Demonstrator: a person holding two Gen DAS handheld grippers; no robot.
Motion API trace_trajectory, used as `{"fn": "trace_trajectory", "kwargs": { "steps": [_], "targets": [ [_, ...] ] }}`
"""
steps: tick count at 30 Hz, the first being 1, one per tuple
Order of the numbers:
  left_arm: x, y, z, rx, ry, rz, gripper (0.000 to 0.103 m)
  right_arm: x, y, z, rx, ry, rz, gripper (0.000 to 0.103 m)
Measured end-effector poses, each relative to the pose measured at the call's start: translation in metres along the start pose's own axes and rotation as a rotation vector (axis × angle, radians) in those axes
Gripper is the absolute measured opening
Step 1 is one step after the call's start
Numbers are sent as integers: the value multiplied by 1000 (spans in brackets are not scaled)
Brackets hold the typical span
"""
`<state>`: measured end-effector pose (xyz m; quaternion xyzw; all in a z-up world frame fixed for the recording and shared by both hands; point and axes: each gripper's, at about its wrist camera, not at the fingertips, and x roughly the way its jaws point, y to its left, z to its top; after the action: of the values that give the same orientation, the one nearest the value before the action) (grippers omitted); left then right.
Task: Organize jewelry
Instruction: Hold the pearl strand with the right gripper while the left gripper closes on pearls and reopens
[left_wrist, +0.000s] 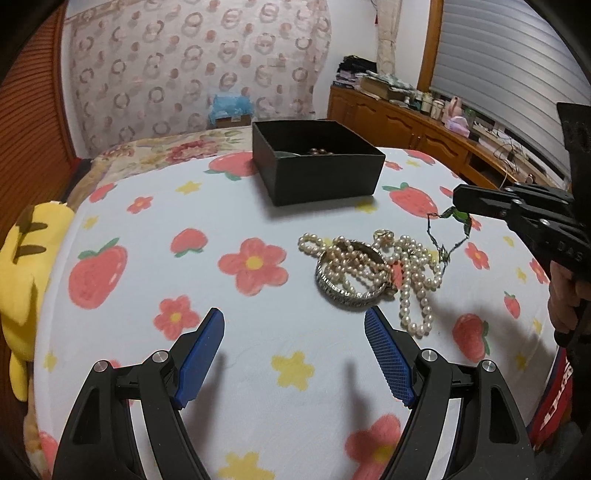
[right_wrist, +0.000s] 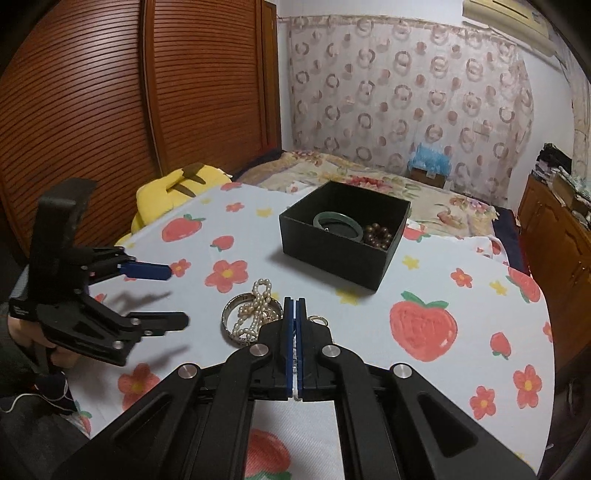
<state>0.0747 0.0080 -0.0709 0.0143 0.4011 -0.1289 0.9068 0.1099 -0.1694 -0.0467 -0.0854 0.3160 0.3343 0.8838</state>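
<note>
Blue ribbed pads of the left gripper (left_wrist: 293, 325) stand wide apart, holding nothing, low over the strawberry-print blanket (left_wrist: 184, 362) on the near side of the jewelry pile. Beyond that pile, the right gripper (left_wrist: 458, 201) has its jaws pressed together on a thin dark chain with green stones (left_wrist: 448, 230) — its lower end seems to touch the pearls. I judge the step as lifting this chain clear. Next comes a carry to the black box (right_wrist: 332, 251) behind the pile, where a green bangle (right_wrist: 338, 223) and brown beads (right_wrist: 378, 233) lie. Glossy pearl strands (left_wrist: 413, 277) drape through a faceted silver bangle (left_wrist: 349, 291) — they could snag.
</note>
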Motion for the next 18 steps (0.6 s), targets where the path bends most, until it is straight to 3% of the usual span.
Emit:
{"fn": "trace_trajectory", "kwargs": {
  "steps": [3,14,18],
  "targets": [
    [4,-5,7,14,-1,-7,75,-2,-1,-2,6,-9,3,1],
    [36,-17,33,17,51,-62,44,-9,-14,-15,25,-6,-22,2],
    [44,-24,39,32,61,-50,41,-9,-16,-18,29,-3,-20,2]
  ]
}}
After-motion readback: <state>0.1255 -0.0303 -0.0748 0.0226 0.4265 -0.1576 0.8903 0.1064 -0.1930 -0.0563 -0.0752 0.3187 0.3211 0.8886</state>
